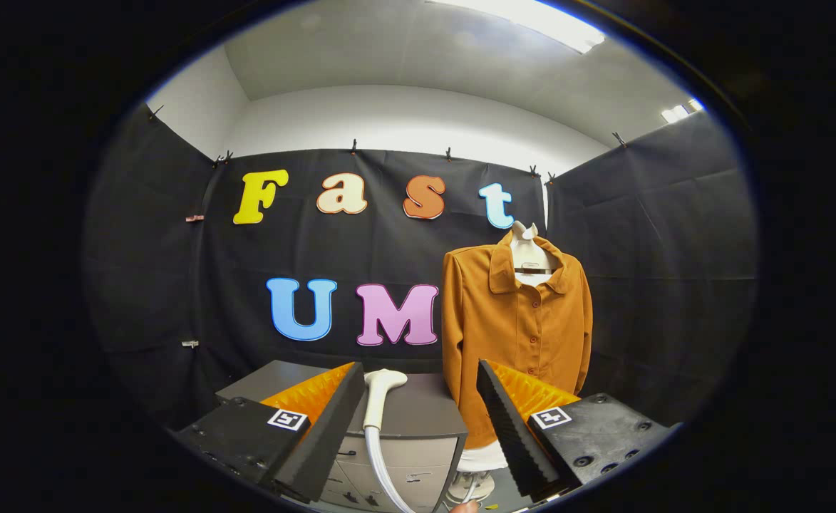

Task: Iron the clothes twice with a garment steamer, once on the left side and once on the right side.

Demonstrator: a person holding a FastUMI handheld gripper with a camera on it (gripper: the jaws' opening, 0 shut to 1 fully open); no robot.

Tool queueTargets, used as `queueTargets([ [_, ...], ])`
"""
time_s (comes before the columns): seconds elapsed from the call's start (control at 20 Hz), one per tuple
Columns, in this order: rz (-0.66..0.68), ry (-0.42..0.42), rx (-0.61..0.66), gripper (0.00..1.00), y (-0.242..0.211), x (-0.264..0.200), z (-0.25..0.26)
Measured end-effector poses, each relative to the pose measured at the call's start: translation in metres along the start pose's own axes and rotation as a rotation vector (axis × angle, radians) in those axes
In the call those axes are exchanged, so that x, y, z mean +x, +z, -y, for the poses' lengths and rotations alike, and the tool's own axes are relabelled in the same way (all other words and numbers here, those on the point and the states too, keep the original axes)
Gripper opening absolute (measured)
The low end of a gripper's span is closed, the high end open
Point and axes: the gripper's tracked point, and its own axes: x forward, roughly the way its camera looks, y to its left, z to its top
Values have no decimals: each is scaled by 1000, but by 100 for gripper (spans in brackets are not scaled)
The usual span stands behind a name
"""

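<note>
I see the grey cabinet (pixel 418 420) beyond my left finger, the white steamer head (pixel 382 395) resting on its top near the front edge, hose hanging down. My gripper (pixel 421 420) is spread wide, holding nothing. Right of the cabinet hangs the orange shirt (pixel 517 335) on its stand.

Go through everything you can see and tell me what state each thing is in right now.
Tool: open, fingers apart, holding nothing.
Steamer head: resting on the grey cabinet, between the fingers, hose hanging down.
Orange shirt: buttoned, hanging upright on a white mannequin stand, beyond the fingers.
Cabinet drawers: closed.
</note>
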Motion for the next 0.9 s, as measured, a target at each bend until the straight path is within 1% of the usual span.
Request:
queueTargets([
  [0.2,-22,22,0,98,-6,2,-10],
  [0.3,-80,25,14,98,-20,10,-15],
  [0.4,-150,26,39,98,-38,25,-20],
  [0.55,-245,61,49,98,-65,51,-38],
  [0.7,-355,99,88,99,-95,80,-60],
  [0.9,-475,124,77,99,-134,122,-84],
])
